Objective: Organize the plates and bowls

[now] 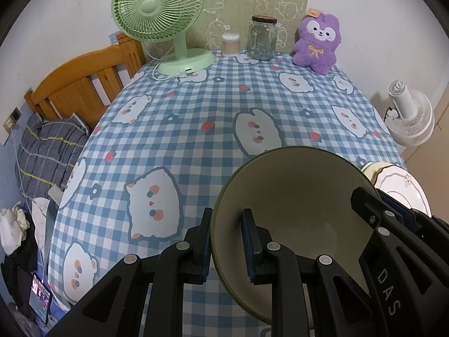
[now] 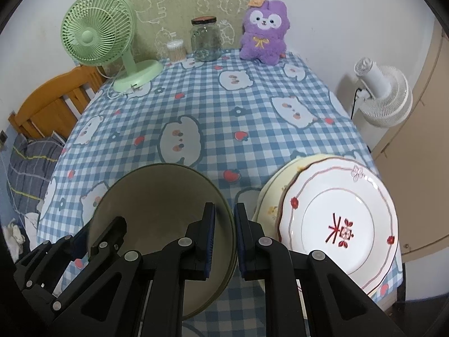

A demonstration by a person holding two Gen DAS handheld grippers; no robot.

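Observation:
A wide bowl [image 1: 303, 196], dark green outside and cream inside, is near the table's front edge with both grippers on its rim. My left gripper [image 1: 227, 241] is shut on the bowl's left rim, one pad inside and one outside. My right gripper [image 2: 224, 236] is shut on the right rim of the bowl [image 2: 157, 196] in the same way. Just right of the bowl a white plate [image 2: 336, 224] with red flowers and a red character lies on a pale yellow plate [image 2: 269, 205]. Whether the bowl rests on the cloth or hangs above it, I cannot tell.
The table [image 1: 196, 129] wears a blue checked cloth. Along its back stand a green fan [image 1: 168, 28], a cotton swab tub [image 1: 230, 44], a glass jar [image 1: 262, 38] and a purple plush toy [image 1: 318, 43]. A wooden bed frame [image 1: 81, 81] is left, a white fan [image 2: 384, 98] right.

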